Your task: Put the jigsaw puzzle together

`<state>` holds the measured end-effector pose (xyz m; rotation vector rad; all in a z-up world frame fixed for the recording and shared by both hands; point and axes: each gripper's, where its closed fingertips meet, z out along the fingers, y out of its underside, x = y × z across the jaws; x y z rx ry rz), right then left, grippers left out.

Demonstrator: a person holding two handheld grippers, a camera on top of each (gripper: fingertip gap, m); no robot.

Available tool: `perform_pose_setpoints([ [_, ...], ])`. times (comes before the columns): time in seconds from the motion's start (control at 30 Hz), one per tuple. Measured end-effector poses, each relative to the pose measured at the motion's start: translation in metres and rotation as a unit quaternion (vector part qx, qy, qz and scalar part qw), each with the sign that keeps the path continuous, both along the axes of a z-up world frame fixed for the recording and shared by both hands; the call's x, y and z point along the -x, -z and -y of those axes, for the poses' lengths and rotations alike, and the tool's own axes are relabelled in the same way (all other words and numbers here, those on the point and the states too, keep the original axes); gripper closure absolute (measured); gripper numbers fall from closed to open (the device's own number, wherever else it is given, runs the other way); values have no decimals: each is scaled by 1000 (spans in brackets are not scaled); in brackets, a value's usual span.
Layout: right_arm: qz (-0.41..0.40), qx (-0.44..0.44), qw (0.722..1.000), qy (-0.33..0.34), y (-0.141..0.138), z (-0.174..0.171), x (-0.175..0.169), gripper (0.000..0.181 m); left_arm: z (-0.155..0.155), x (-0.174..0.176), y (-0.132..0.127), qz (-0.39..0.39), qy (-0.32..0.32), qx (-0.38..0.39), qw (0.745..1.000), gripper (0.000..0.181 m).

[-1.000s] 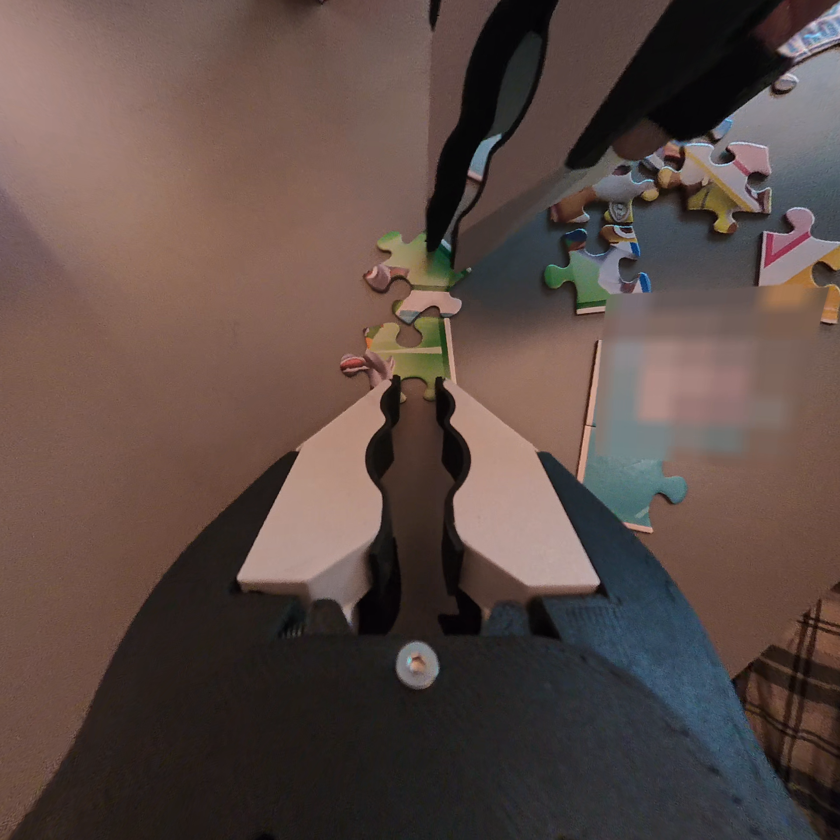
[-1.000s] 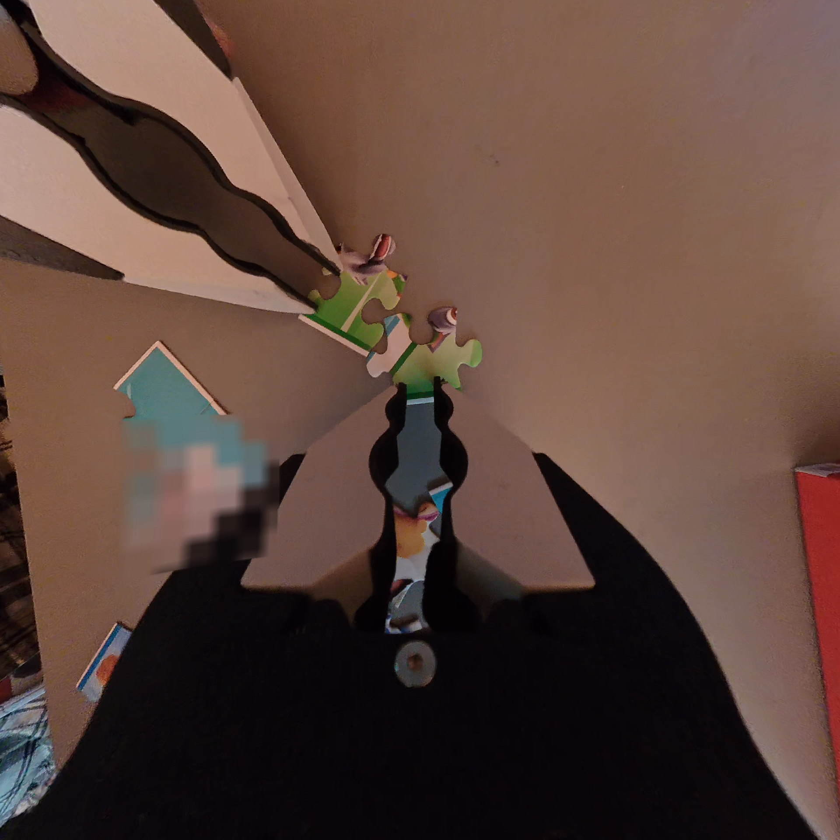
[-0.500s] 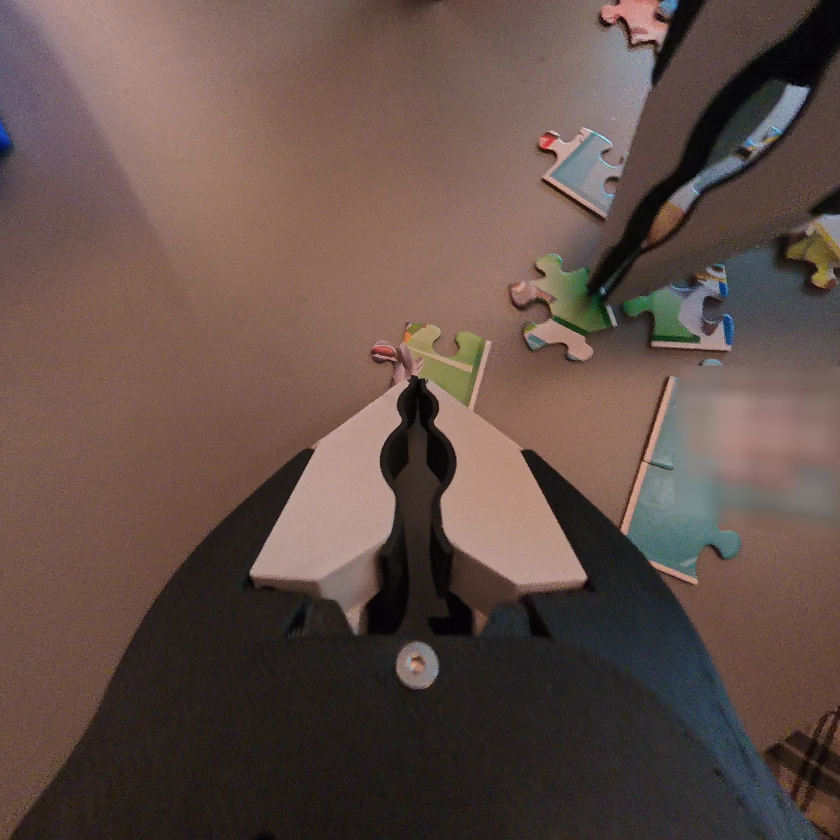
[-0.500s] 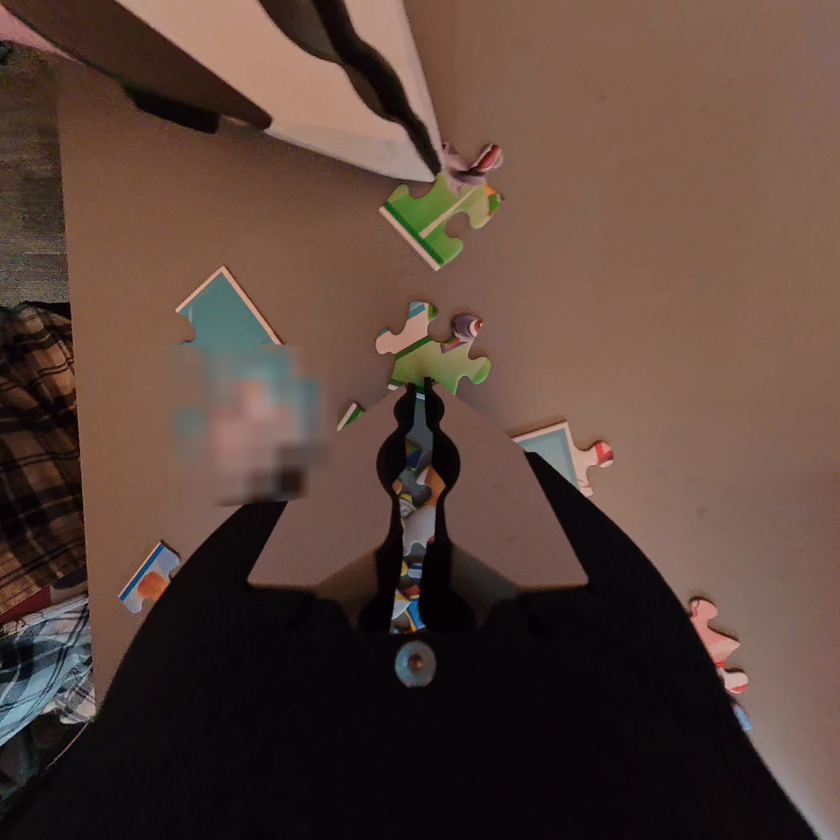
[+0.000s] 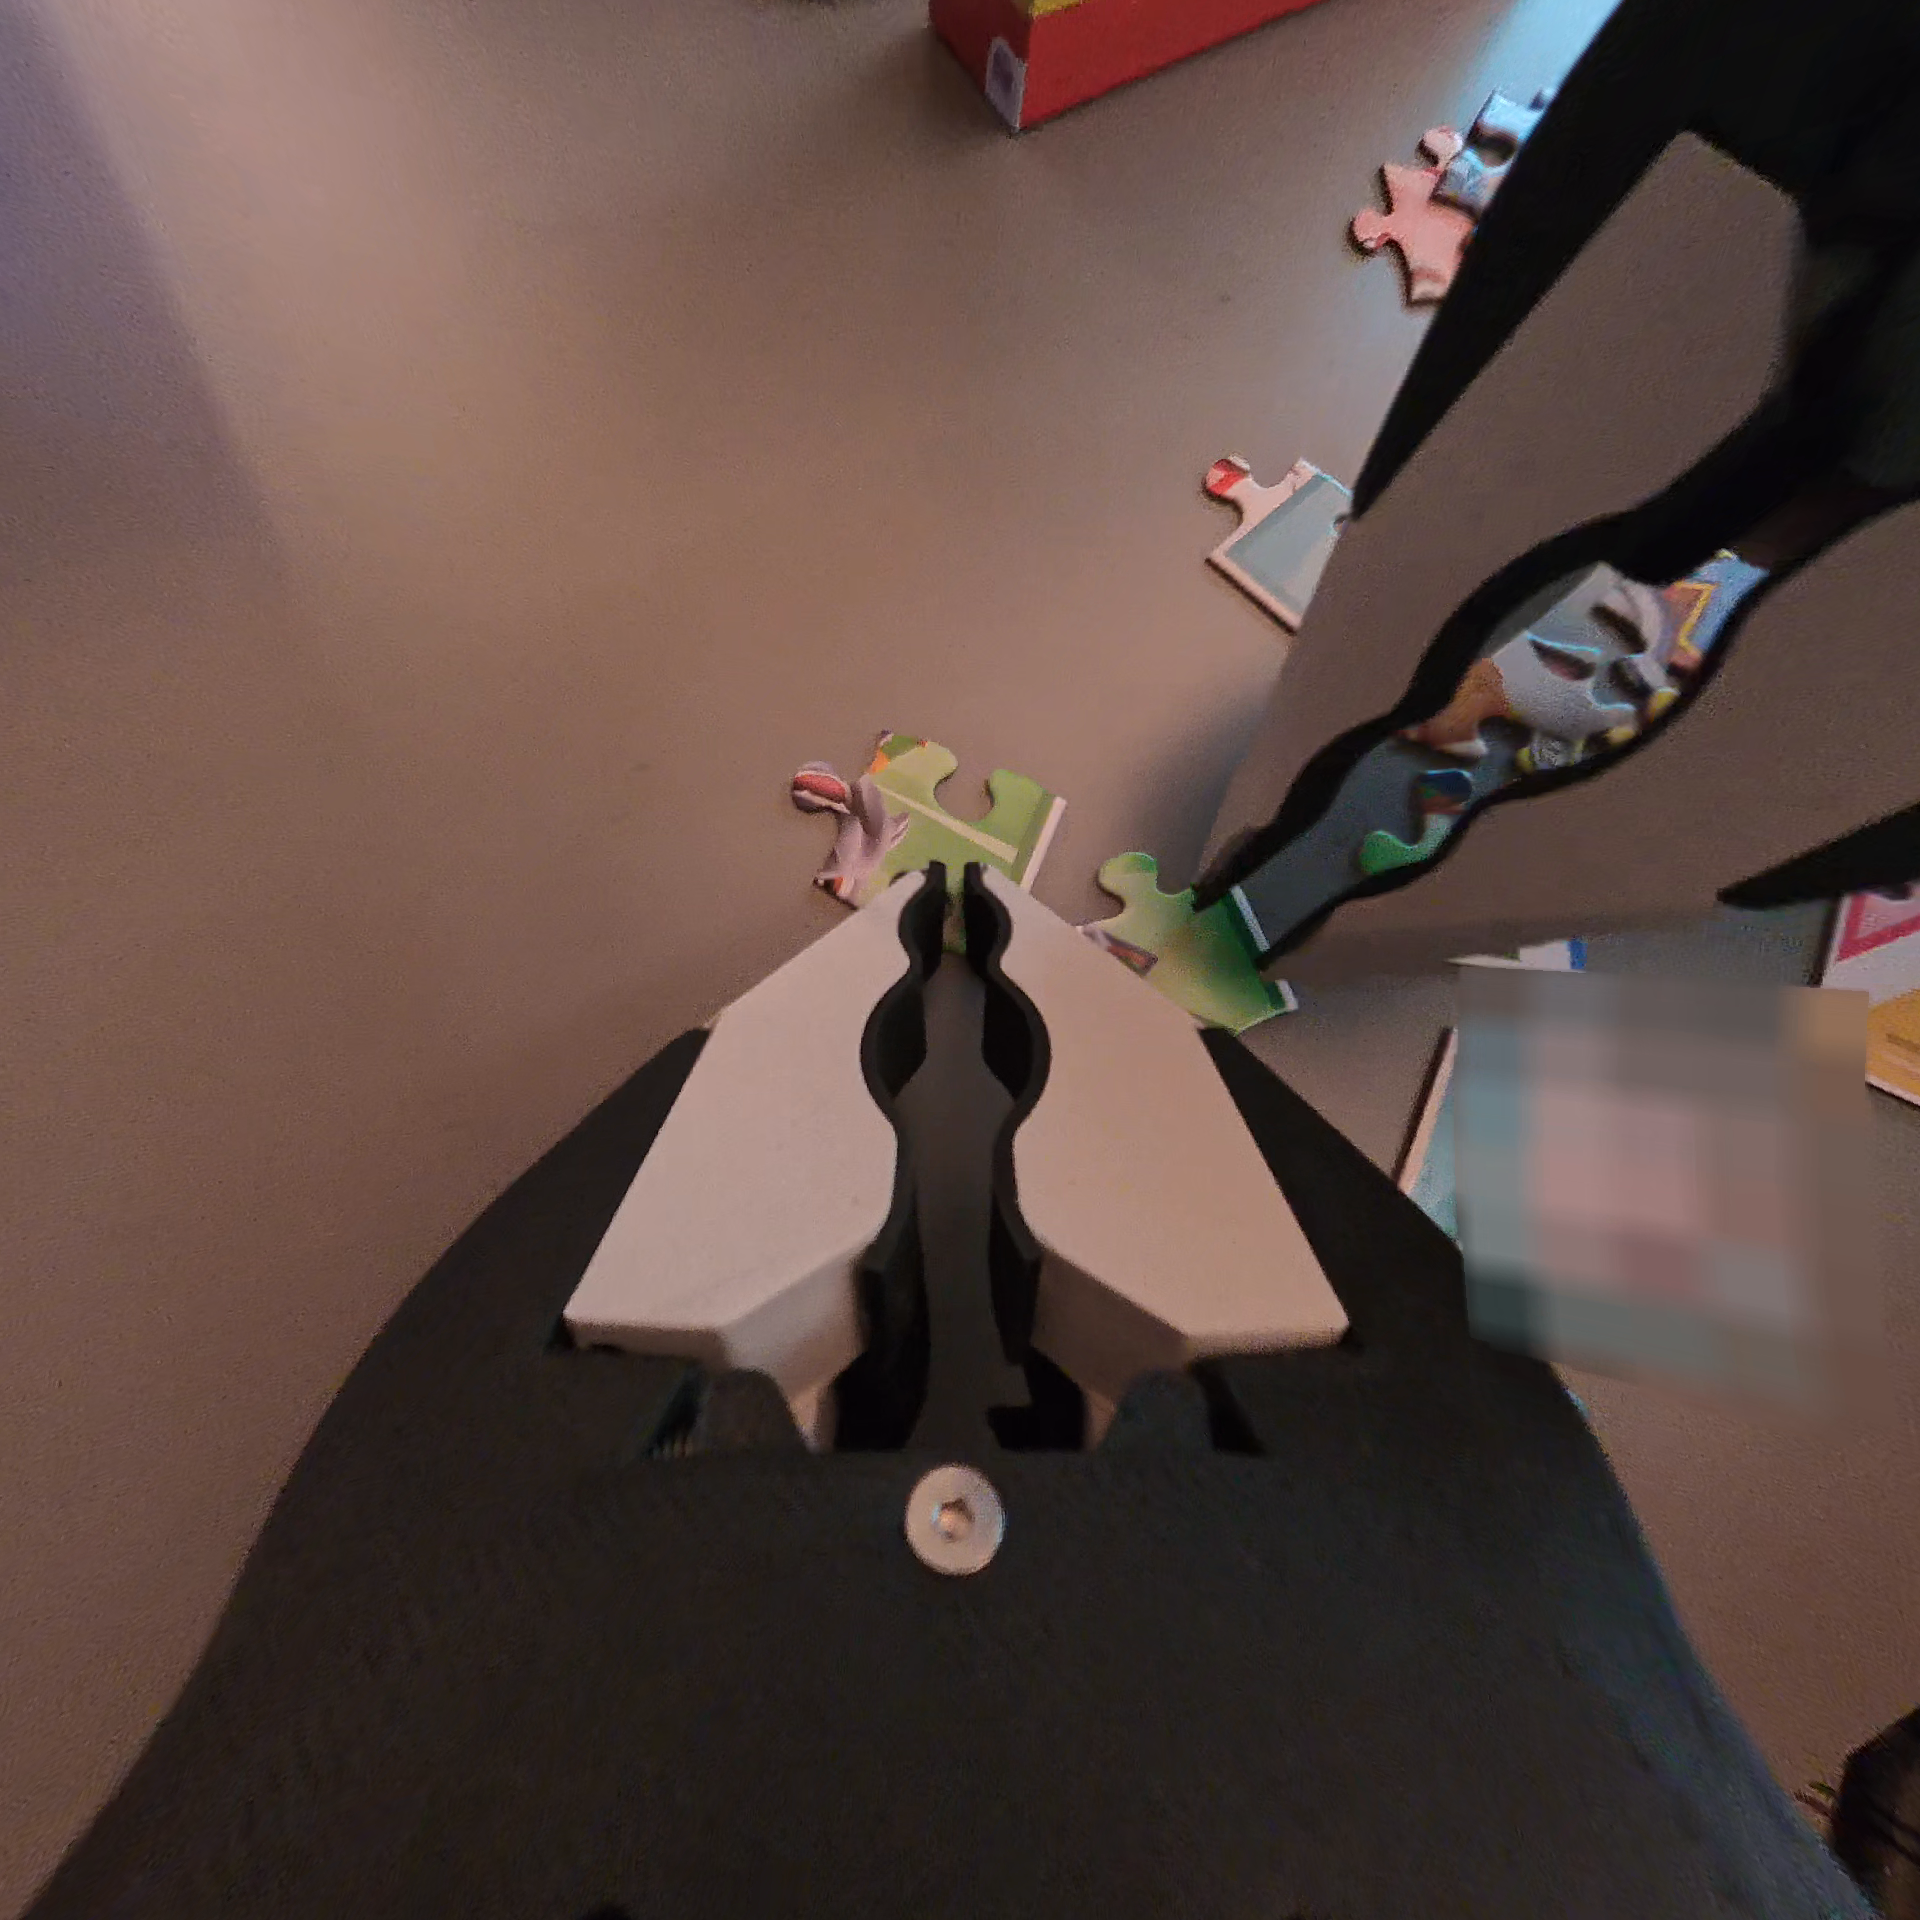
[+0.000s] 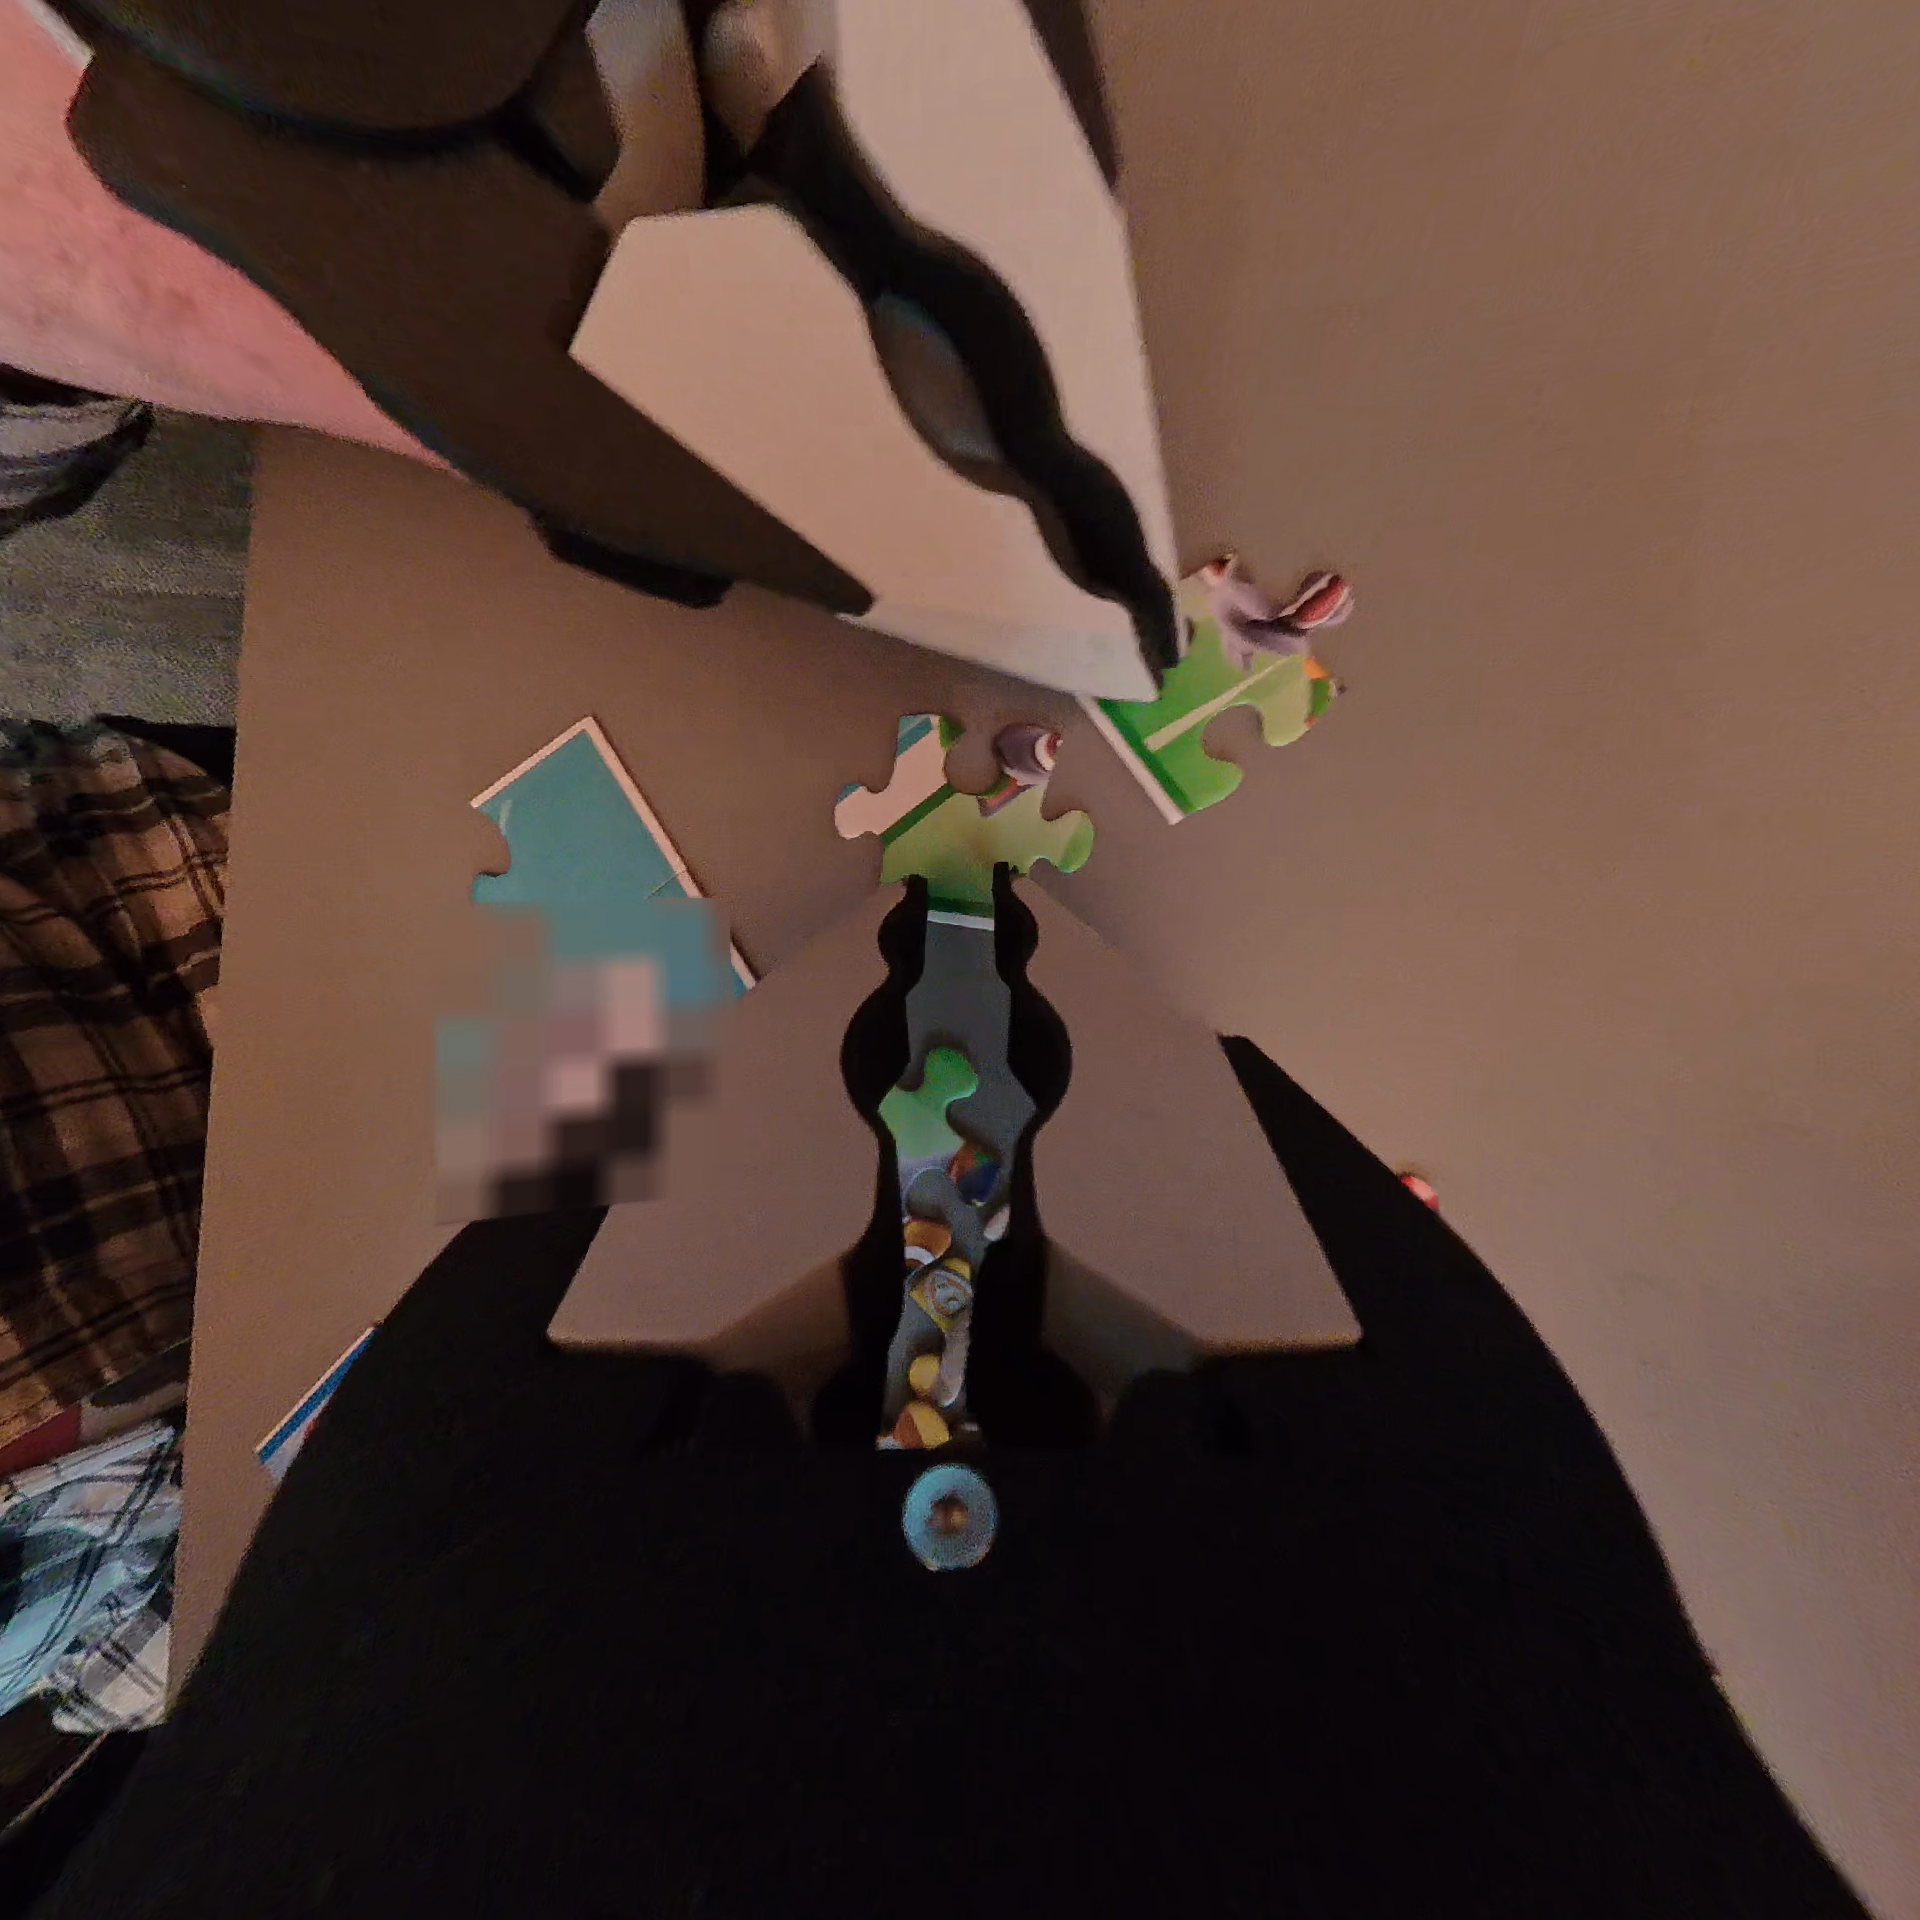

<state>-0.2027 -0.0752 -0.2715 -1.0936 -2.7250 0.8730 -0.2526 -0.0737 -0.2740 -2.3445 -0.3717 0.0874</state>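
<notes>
Left gripper (image 5: 948,883), frame centre: jaws nearly closed, tips pressed on the near edge of a green puzzle piece (image 5: 940,816) lying on the table (image 5: 468,520); right gripper (image 6: 954,881) likewise narrowly parted, tips on a second green piece (image 6: 971,831), and I cannot tell whether either pinches or merely pins. Judgement: the pieces sit apart, so sliding could skew tab against socket or let a piece slip free. Farther off, upper frame: red box (image 5: 1101,52); no writing legible.
</notes>
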Motion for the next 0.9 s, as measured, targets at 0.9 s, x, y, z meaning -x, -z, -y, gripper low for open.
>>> perform_pose_setpoints([
  [0.9,-54,-81,992,76,4,-51,58,181,-20,-20,-2,60,113,-7,992,177],
])
